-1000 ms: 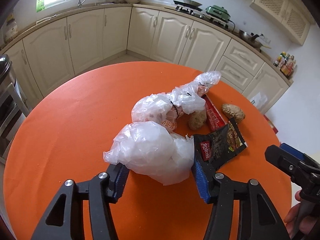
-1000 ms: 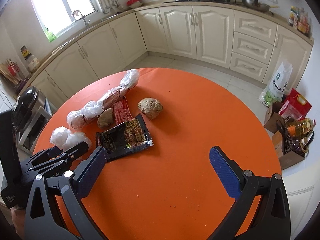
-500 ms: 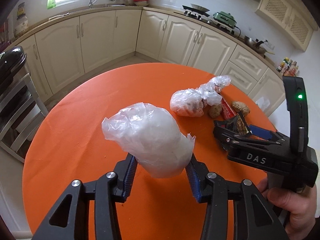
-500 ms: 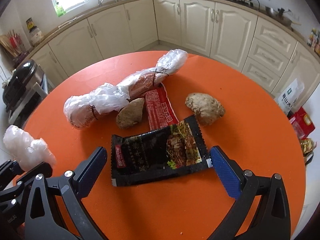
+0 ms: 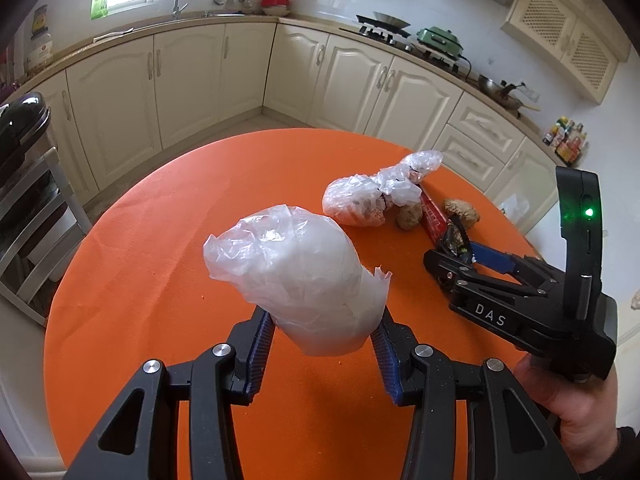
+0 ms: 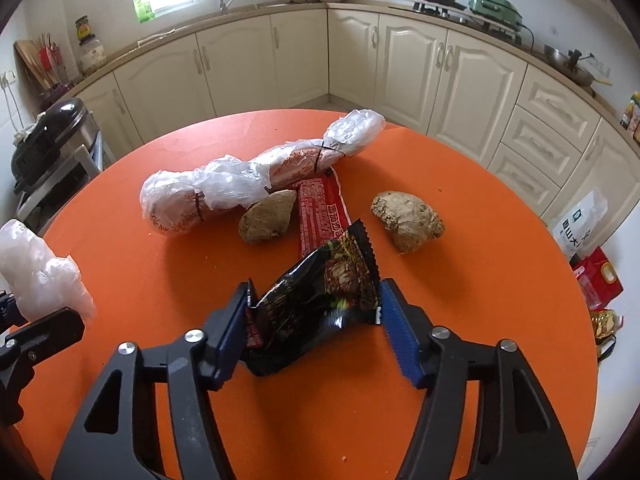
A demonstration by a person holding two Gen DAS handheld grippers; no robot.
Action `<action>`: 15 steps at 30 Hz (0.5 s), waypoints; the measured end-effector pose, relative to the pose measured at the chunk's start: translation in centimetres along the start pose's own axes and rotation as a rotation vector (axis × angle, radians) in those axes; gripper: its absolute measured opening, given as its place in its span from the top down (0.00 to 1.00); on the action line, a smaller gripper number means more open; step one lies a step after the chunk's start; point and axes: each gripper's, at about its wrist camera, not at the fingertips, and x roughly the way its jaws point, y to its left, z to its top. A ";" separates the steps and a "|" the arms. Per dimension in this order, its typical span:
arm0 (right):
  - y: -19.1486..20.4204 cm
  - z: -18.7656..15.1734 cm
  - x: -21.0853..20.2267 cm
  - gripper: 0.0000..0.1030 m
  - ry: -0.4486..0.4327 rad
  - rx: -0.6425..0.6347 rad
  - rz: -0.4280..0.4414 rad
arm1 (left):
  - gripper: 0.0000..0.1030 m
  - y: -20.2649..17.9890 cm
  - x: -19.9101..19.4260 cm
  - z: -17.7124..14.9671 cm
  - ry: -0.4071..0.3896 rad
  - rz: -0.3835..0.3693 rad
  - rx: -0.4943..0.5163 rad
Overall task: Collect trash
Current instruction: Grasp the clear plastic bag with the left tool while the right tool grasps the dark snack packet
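Jaws of the right gripper [image 6: 316,320] are closing on a light, crinkly black wrapper [image 6: 320,300] buckling on the orange table [image 6: 480,320], best gripped mid-body, while the left gripper [image 5: 320,344] clamps a soft plastic bag [image 5: 300,276]

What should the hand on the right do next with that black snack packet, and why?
Probably finish the squeeze, then lift. The right hand-held gripper is closing, with the crumpled black foil snack wrapper buckled between its jaws on the round orange table. The left hand-held gripper already holds the crumpled white plastic bag.
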 end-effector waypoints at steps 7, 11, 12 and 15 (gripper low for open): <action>-2.0 -1.7 -1.8 0.69 -0.004 0.073 0.048 | 0.59 -1.3 -1.4 -1.1 -0.019 -0.010 0.026; -2.9 -2.9 -3.2 0.78 -0.007 0.125 0.090 | 0.59 -2.1 -2.3 -1.7 -0.033 -0.021 0.052; -3.0 -3.2 -3.5 0.78 -0.010 0.133 0.094 | 0.59 -2.4 -2.5 -1.8 -0.035 -0.026 0.058; -3.6 -4.2 -4.4 0.78 -0.011 0.159 0.113 | 0.59 -3.2 -3.0 -2.2 -0.037 -0.038 0.072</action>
